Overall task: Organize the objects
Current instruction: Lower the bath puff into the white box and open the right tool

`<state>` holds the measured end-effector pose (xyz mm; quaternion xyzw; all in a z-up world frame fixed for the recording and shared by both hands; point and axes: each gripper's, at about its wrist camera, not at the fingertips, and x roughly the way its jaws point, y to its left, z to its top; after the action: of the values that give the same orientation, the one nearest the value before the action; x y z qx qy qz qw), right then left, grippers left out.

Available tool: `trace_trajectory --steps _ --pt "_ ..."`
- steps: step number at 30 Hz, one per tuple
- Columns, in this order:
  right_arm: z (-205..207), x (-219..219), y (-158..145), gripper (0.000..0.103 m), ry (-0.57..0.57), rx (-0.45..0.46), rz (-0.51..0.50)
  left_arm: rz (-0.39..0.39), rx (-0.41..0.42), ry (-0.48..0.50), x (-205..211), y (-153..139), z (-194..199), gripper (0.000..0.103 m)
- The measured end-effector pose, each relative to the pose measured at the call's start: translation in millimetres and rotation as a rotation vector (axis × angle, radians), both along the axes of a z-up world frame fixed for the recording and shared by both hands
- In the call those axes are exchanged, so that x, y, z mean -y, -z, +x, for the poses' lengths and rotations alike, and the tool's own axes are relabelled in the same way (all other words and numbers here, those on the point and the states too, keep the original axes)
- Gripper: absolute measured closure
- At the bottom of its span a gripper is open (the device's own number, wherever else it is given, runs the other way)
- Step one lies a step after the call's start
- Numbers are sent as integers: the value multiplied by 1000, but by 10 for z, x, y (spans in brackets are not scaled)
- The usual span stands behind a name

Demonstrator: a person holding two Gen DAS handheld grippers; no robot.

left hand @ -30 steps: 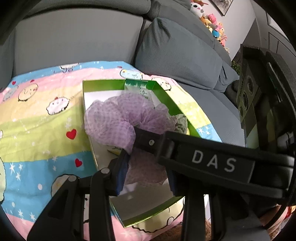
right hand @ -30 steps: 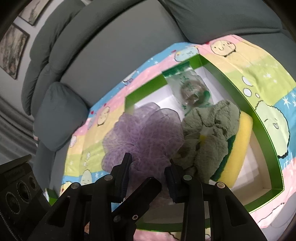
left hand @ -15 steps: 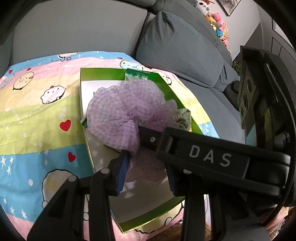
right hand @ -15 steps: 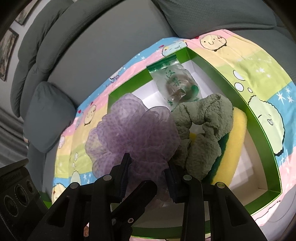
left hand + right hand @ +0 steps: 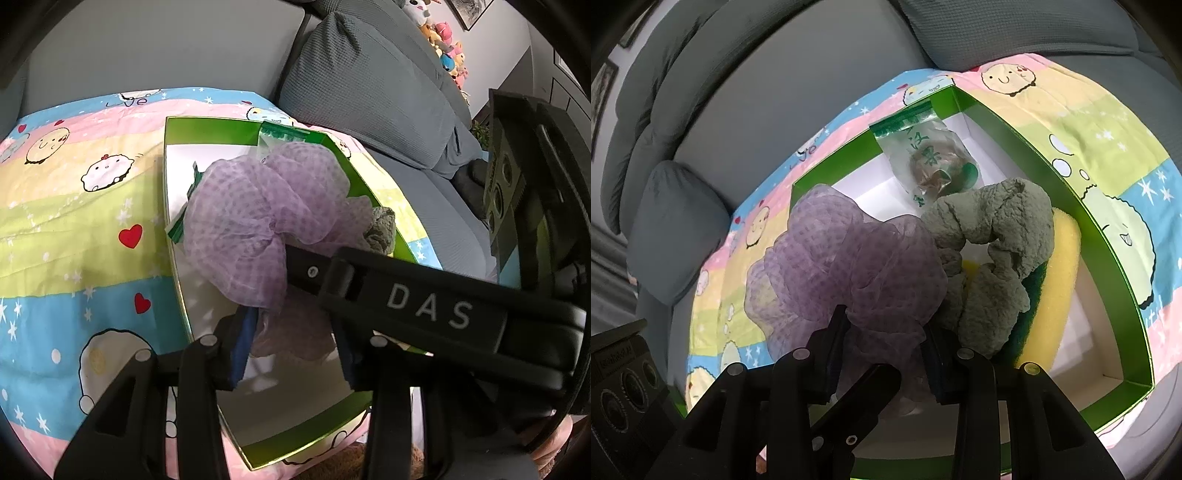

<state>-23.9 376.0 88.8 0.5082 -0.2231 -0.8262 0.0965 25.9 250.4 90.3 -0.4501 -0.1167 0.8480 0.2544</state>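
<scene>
Left wrist view: the left tool [image 5: 291, 347] stands with its fingers apart on either side of a low fold of the purple scrunchie [image 5: 266, 218], not clenched on it. The scrunchie hangs over the green box [image 5: 207, 129], which sits on a cartoon blanket [image 5: 74, 206] on a grey sofa [image 5: 166, 44]. The right tool's finger crosses from the right and runs into the scrunchie's fabric.

Right wrist view: the right tool [image 5: 886, 350] grasps the scrunchie [image 5: 846, 266] by its near edge. In the box [image 5: 1004, 122] lie a green scrunchie [image 5: 993, 229], a yellow sponge [image 5: 1056, 291] beneath it, and a packet [image 5: 923, 155] at the far wall.
</scene>
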Motion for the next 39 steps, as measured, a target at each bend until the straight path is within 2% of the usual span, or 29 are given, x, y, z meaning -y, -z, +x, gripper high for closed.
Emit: trace_trajectory --steps 5,8,15,17,19,32,36,39 --pt "-11 0 12 65 6 6 4 -2 1 -1 -14 6 -8 62" --pt "-17 4 22 60 24 11 41 -3 1 0 -22 5 -8 61" --pt "-29 -13 21 60 23 16 27 0 8 3 -39 -4 -28 57" --pt "-15 -20 -1 60 24 12 27 -2 1 4 -44 -20 -20 54" --pt "7 -34 -26 60 28 7 29 -20 -15 -4 -45 -43 -2 44" --pt "174 -70 -295 59 47 -74 24 -27 -97 -12 45 -271 131 20" --pt "218 -100 -386 59 55 -105 16 -36 -129 -14 68 -360 177 3" --pt "266 -110 -473 59 59 -135 14 -36 -152 -9 83 -425 214 2"
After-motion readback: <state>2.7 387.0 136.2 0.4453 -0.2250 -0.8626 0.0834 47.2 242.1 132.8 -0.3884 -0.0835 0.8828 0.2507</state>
